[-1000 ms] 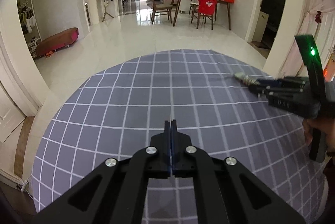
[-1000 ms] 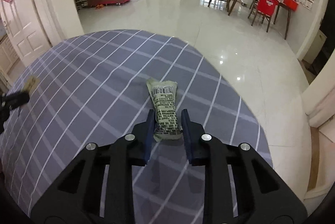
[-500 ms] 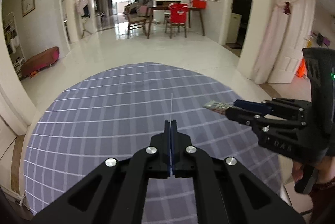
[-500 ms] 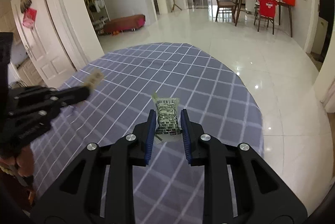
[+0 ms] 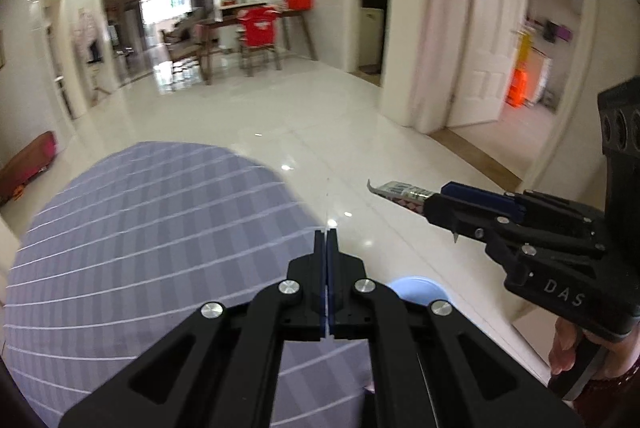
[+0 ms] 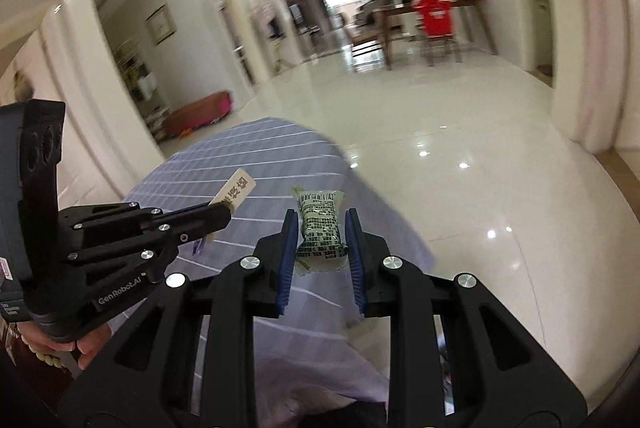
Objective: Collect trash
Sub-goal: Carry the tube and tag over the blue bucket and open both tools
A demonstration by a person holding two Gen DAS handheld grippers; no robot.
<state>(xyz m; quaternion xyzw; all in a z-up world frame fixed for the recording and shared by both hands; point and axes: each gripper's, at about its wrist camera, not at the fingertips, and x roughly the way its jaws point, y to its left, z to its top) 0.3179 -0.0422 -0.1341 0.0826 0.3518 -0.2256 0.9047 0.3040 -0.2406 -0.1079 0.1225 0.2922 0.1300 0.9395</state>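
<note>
Right wrist view shows the right gripper [image 6: 322, 242] pinching a small printed packet [image 6: 321, 228] between its blue pads, held above the edge of the checked tablecloth [image 6: 256, 164]. Beside it, the left gripper [image 6: 224, 214], jaws pressed together, clamps a thin flat wrapper [image 6: 236, 192] over the cloth.

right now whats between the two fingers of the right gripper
A small printed snack packet sits pinched between the right gripper fingers; the right wrist view shows it. Nothing else is in the gap, with the checked tablecloth behind.
</note>
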